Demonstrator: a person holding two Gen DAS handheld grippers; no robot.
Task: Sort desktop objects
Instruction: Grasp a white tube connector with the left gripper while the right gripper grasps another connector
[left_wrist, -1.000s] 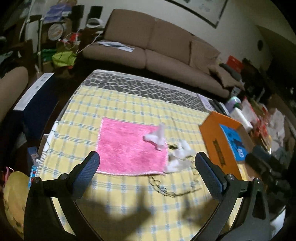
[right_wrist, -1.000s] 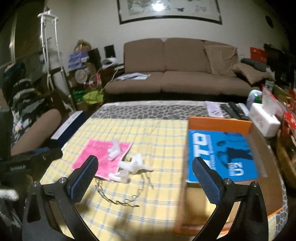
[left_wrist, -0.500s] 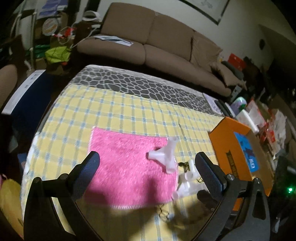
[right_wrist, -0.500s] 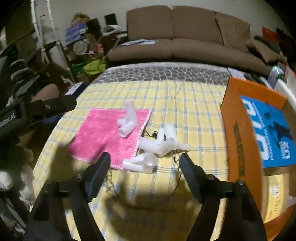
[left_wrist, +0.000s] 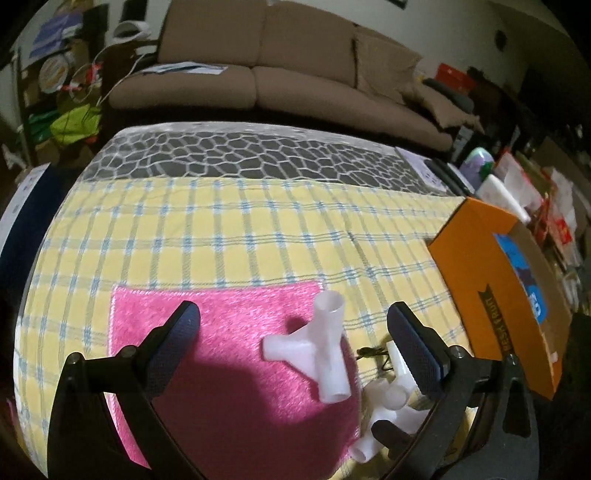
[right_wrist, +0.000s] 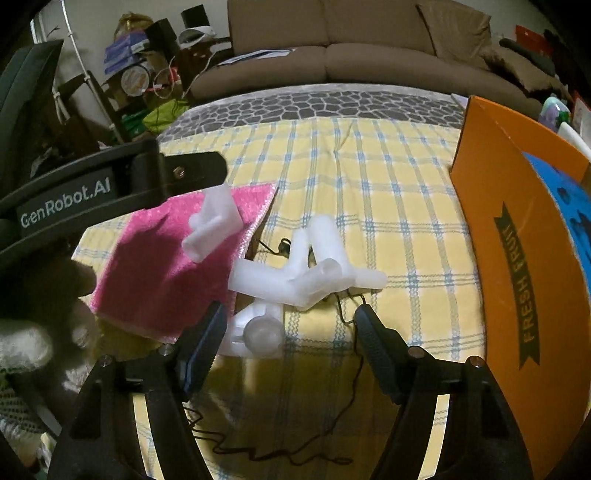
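A: White pipe connector (right_wrist: 266, 334), the one nearest the right gripper (right_wrist: 286, 341), lies on the checked tablecloth (right_wrist: 388, 192) just off the pink cloth's (right_wrist: 162, 273) near corner, one round socket turned up toward the camera.

B: How will it handle?

A: I'd judge it light, rigid moulded plastic, smooth and a bit slippery on the round arms. Best taken across one straight arm, not over the joint. Its long axis is hard to read from here; it seems to run roughly across the view.

B: And the gripper?

A: The jaws are closing, one on each side of that connector, but the pads aren't pressing it yet.

B: The others?

A: A bigger branched connector (right_wrist: 306, 273) lies just beyond it, touching or nearly so, its arms fanning toward the far edge and the orange box (right_wrist: 495, 192) on the right-hand side. A thin dark cord (right_wrist: 347, 314) runs under and around both. A third connector (left_wrist: 325, 350) sits on the pink cloth near its right edge, one socket up and toward the far edge, its longest arm running down toward the near edge.

B: Left gripper (left_wrist: 293, 332)?

A: Spread wide, low over the pink cloth with that third connector between its fingers, nothing pinched.
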